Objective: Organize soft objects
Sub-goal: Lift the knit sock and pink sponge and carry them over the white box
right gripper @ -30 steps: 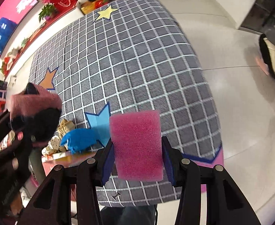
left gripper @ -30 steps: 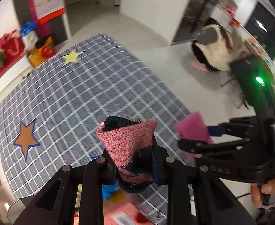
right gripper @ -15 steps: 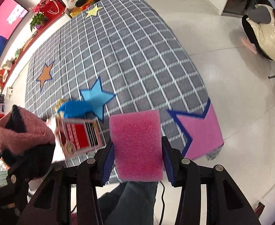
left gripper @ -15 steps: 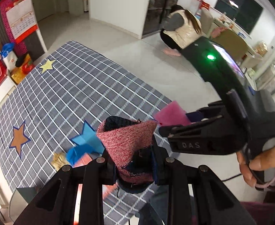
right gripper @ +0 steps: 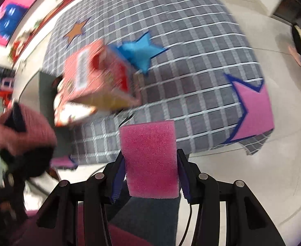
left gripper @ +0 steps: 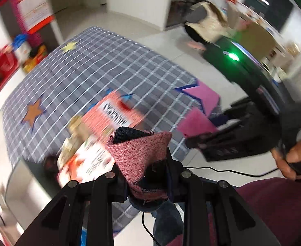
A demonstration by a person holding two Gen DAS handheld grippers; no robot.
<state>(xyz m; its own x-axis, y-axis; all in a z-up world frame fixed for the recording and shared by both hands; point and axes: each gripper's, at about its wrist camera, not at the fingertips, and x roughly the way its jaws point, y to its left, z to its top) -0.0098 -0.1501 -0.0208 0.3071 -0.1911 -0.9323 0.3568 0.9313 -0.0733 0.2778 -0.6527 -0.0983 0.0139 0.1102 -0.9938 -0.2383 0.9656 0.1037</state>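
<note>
My left gripper point(left gripper: 145, 176) is shut on a rolled pink and dark blue knit sock point(left gripper: 140, 153), held in the air above the near edge of a grey checked cloth point(left gripper: 89, 61). In the right wrist view my right gripper point(right gripper: 150, 174) is shut on a pink sponge point(right gripper: 149, 157), upright between the pads. That same sponge point(left gripper: 195, 123) and the right gripper show at the right of the left wrist view. The sock point(right gripper: 23, 135) shows blurred at the left of the right wrist view.
A red and white cardboard box point(right gripper: 97, 80) stands on the cloth near its front edge, beside a blue star patch point(right gripper: 140, 51). A pink star point(right gripper: 255, 110) marks the cloth's corner. A person point(left gripper: 208, 24) crouches on the tiled floor beyond. A black cable point(left gripper: 232, 171) trails below.
Both grippers have swept sideways together with their loads still held. The box and the cloth's near edge have come further into view under them. The picture is now motion-blurred.
</note>
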